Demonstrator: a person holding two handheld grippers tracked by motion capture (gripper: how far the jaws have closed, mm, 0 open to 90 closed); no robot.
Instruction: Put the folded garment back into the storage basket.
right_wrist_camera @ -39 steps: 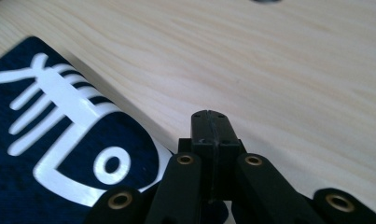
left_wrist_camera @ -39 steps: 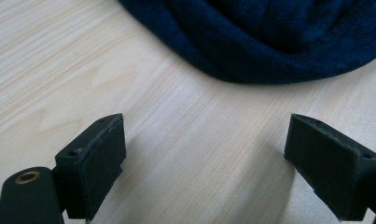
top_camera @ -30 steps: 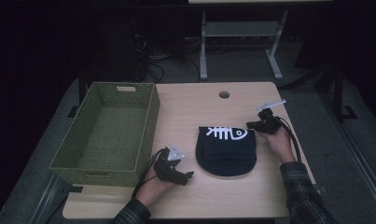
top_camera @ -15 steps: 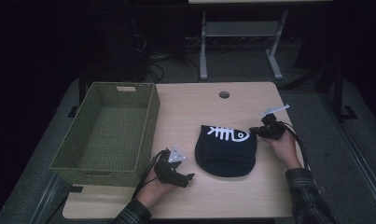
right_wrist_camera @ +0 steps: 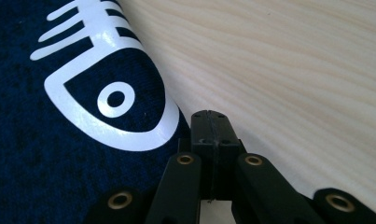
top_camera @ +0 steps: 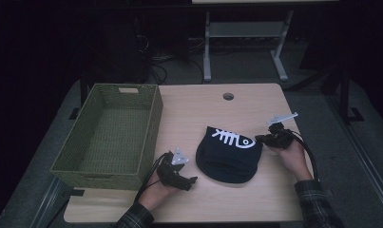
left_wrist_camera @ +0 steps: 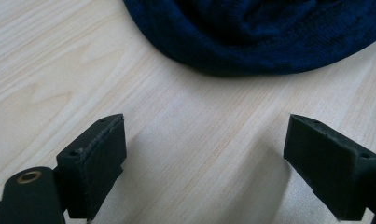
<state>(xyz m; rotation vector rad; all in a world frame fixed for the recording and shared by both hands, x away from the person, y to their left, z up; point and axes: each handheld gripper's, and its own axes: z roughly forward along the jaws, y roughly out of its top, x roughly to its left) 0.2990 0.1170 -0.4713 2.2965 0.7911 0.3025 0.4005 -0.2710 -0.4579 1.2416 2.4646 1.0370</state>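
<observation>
A dark navy cap (top_camera: 227, 156) with a white fishbone print lies flat on the wooden table (top_camera: 227, 114). My left gripper (top_camera: 189, 180) rests on the table just left of the cap, jaws open and pointing at it. In the left gripper view the cap's rounded edge (left_wrist_camera: 269, 32) lies ahead of the open left gripper (left_wrist_camera: 204, 135), with bare wood between the pads. My right gripper (top_camera: 261, 139) is at the cap's right edge, shut. In the right gripper view its closed tips (right_wrist_camera: 209, 123) sit right beside the cap's (right_wrist_camera: 36, 154) printed fish head, and I see no cloth between them.
An empty green woven basket (top_camera: 96, 175) stands on the table's left side. A round cable hole (top_camera: 228, 96) sits near the far edge. Beyond the table are a dark floor and a grey metal stand (top_camera: 246, 33).
My right gripper has slid a little toward the near side of the table along the cap's right edge. The left gripper and the cap have stayed put.
</observation>
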